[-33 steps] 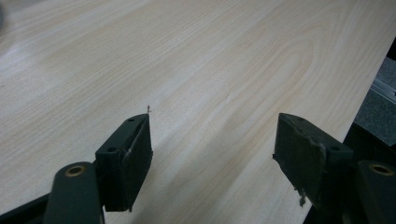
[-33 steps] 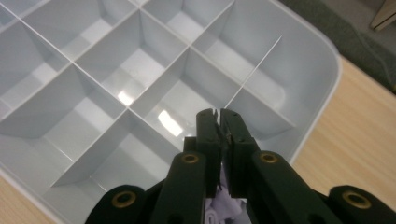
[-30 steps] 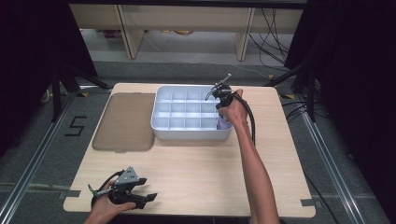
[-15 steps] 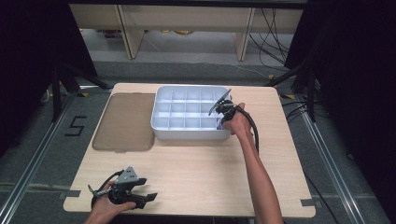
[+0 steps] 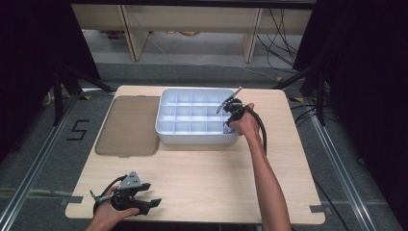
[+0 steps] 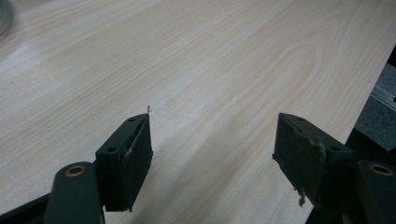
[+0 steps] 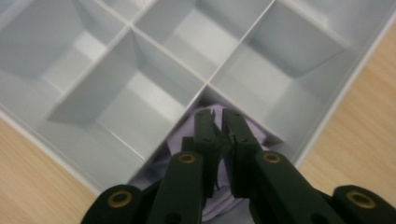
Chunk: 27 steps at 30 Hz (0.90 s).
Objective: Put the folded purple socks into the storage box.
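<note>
A white divided tray [image 5: 192, 139] stands at the back middle of the wooden table [image 5: 202, 178]. My right gripper [image 5: 228, 123] points down into its front right compartment, where a lilac thing [image 5: 226, 129] lies. In the right gripper view the jaws [image 7: 218, 114] are a narrow slit apart just over the lilac thing [image 7: 256, 134] and have just been opening; nothing shows between them. My left gripper [image 5: 153, 204] rests at the table's front left, open with nothing between its fingers [image 6: 212, 130].
A brownish translucent lid [image 5: 127, 125] lies flat to the left of the tray. The other tray compartments [image 7: 168, 56] hold nothing. The table's right edge [image 6: 369, 100] is close to the left gripper's jaws. Shelving and cables stand behind the table.
The right hand has shifted a little toward the tray's front right corner and dipped into the compartment. The left gripper has not moved.
</note>
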Motion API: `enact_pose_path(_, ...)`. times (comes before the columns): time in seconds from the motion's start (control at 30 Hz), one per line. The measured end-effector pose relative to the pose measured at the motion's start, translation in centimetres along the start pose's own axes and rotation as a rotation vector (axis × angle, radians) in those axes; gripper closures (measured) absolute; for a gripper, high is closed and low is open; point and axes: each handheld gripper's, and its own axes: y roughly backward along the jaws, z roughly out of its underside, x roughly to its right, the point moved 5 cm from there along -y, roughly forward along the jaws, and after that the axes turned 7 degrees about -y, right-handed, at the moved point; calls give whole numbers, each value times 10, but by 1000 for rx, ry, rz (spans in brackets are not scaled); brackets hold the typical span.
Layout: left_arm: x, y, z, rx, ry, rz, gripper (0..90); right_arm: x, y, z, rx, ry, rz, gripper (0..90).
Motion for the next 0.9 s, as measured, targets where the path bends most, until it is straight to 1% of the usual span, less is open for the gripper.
enact_pose_path(0.03, 0, 0, 0, 0, -5, 0, 272, 0, 5, -1, 40, -17, -1, 816)
enact_pose_path(0.07, 0, 0, 0, 1, -6, -1, 272, 0, 10, -2, 71, -18, -6, 790)
enact_pose_path(0.1, 0, 0, 0, 0, -6, -1, 272, 0, 14, -2, 95, -10, -2, 782)
enact_pose_path(0.13, 0, 0, 0, 0, -2, -4, 272, -1, 18, -1, 102, -16, -4, 765)
enact_pose_path(0.17, 0, 0, 0, 3, -1, -7, 272, -1, 21, 1, 112, -9, -4, 748)
enact_pose_path(0.2, -1, 1, 0, -2, -8, -5, 272, -3, 23, 3, 116, -40, -18, 733)
enact_pose_path(0.23, -2, 2, 0, -13, -26, -4, 271, -4, 26, 3, 141, -50, -31, 713)
enact_pose_path(0.27, -3, 2, 1, -13, -26, -4, 271, -3, 27, 5, 154, -48, -33, 692)
enact_pose_path(0.3, -2, 1, 0, 3, -6, -7, 271, -3, 29, 6, 166, -49, -32, 674)
enact_pose_path(0.33, -2, 1, 0, 1, -5, -7, 271, -4, 31, 8, 170, -64, -30, 656)
enact_pose_path(0.37, -2, 1, 0, -5, 9, -10, 271, -2, 31, 8, 191, -51, -33, 645)
enact_pose_path(0.4, -1, 1, 0, 4, 16, -5, 271, -2, 33, 10, 200, -58, -37, 625)
enact_pose_path(0.43, -3, 1, -1, 5, -3, -9, 270, -2, 34, 10, 215, -64, -35, 611)
enact_pose_path(0.47, -4, 2, 0, -9, -16, -9, 271, -3, 37, 12, 219, -79, -50, 603)
enact_pose_path(0.53, -4, 2, 0, -11, -19, -11, 270, -5, 40, 13, 233, -70, -86, 581)
enact_pose_path(0.57, -4, 2, 1, -9, -15, -12, 269, -6, 41, 13, 246, -70, -71, 566)
enact_pose_path(0.6, -4, 1, 0, -6, 0, -15, 269, -9, 42, 15, 256, -79, -67, 546)
enact_pose_path(0.63, -5, 2, 1, -19, -14, -17, 268, -12, 44, 16, 263, -81, -75, 529)
enact_pose_path(0.67, -5, 1, 1, -21, -18, -17, 267, -14, 45, 17, 275, -75, -76, 512)
enact_pose_path(0.7, -6, 1, 2, -23, -19, -33, 267, -16, 46, 18, 275, -85, -84, 500)
enact_pose_path(0.73, -5, 1, 2, -21, -21, -24, 267, -18, 45, 19, 288, -86, -80, 488)
enact_pose_path(0.77, -5, 2, 1, -20, -22, -23, 266, -19, 46, 21, 285, -83, -83, 481)
enact_pose_path(0.8, -5, 2, 1, -17, -21, -23, 266, -22, 46, 22, 295, -93, -91, 474)
enact_pose_path(0.87, -5, 2, 1, -17, -22, -24, 266, -26, 47, 24, 306, -92, -95, 448)
enact_pose_path(0.9, -5, 1, 1, -8, -20, -21, 265, -29, 46, 24, 315, -96, -105, 434)
